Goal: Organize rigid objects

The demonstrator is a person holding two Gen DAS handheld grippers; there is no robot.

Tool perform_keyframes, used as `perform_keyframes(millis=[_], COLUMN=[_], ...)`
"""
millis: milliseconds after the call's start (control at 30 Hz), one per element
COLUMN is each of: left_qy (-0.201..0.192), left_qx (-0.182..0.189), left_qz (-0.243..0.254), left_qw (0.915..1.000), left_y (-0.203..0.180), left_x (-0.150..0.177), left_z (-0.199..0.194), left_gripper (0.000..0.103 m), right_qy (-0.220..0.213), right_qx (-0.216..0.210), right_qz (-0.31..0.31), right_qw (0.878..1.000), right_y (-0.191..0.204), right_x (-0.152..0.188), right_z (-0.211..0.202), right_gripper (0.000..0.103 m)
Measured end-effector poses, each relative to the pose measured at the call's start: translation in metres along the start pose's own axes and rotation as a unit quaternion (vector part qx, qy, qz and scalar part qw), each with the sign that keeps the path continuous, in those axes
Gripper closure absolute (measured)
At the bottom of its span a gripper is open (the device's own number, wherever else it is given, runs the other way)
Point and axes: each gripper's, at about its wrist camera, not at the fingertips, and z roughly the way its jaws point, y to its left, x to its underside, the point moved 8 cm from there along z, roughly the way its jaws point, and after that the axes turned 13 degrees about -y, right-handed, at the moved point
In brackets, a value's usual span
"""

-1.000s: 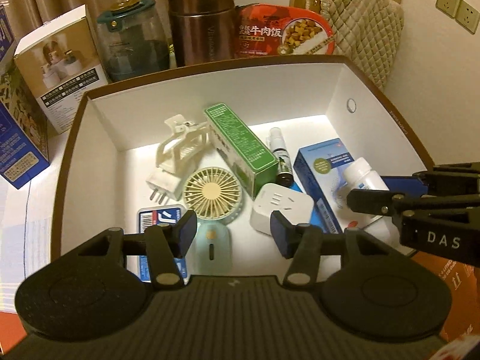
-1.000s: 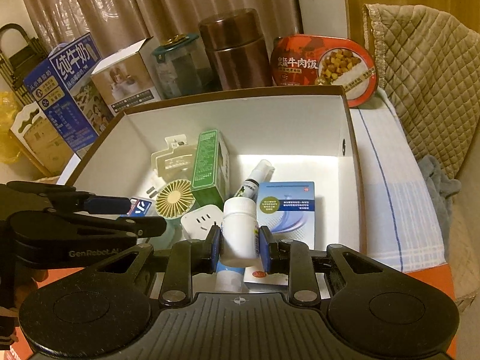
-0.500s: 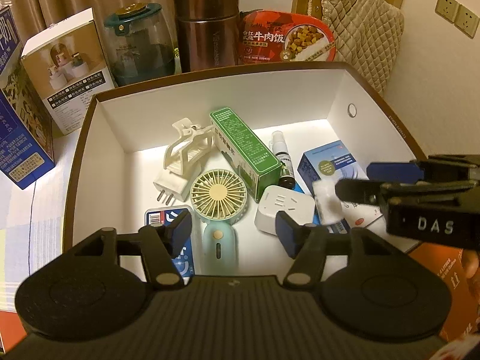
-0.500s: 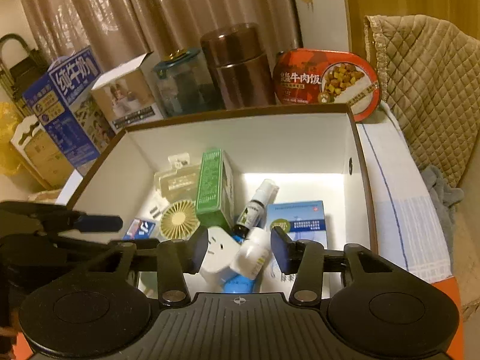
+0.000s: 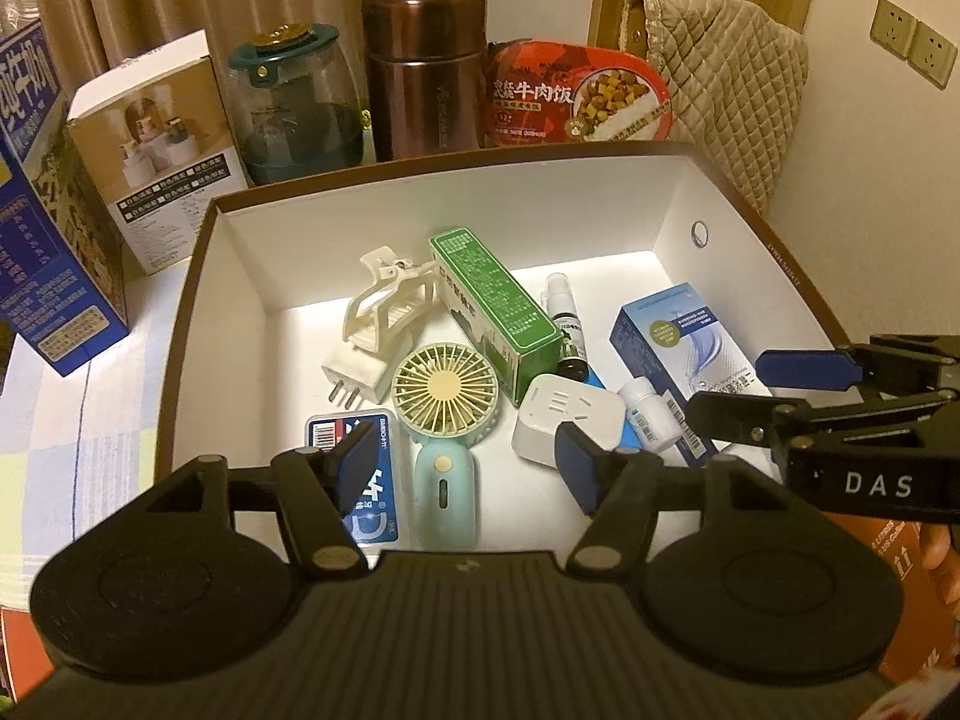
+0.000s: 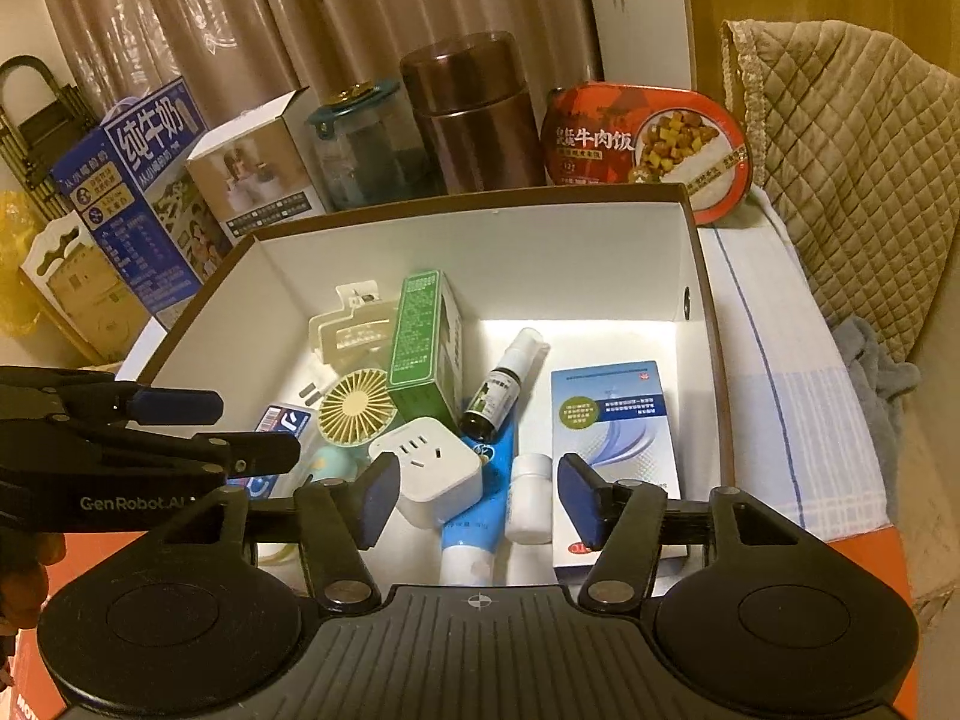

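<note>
- Lying in the box (image 6: 690, 276), the white pill bottle (image 6: 529, 501) sat between the blue tube (image 6: 480, 498) and the blue-and-white carton (image 6: 612, 438), touching both.
- Its long axis ran roughly away from the right gripper (image 6: 477, 501), cap at the far end, the body just right of centre between the jaws.
- Both right jaws stood wide and held nothing.
- The left gripper (image 5: 465, 468) was likewise wide and empty, hanging over the handheld fan (image 5: 445, 414), the bottle off to its right.
- Judged by position, the right gripper was nearer.
</note>
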Motion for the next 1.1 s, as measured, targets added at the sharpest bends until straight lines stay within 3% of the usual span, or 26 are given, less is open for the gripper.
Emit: perform_keyframes(millis=[367,633,833,1100], left_qy=[-0.031,-0.075,-0.099,-0.1], left_qx=[-0.021,-0.048,-0.062,-0.094], left_qz=[-0.012,-0.015,-0.02,-0.042], left_qw=[0.9992,0.9959,0.9929,0.9897], left_y=[0.0,-0.008,-0.022,-0.039], left_x=[0.0,0.005,0.02,0.055], left_z=[-0.038,-0.09,-0.137,-0.194], left_gripper=[0.039,0.028,0.027,0.027], right_qy=[-0.022,-0.045,-0.053,-0.045], right_qx=[-0.011,-0.023,-0.035,-0.048], right_qz=[-0.006,-0.007,-0.014,-0.028], right_qw=[1.0,0.999,0.998,0.997], right_y=[0.01,0.016,0.022,0.031], right_x=[-0.002,0.001,0.014,0.038], right_z=[-0.028,-0.071,-0.111,-0.157], right_gripper=[0.038,0.035,0.034,0.034])
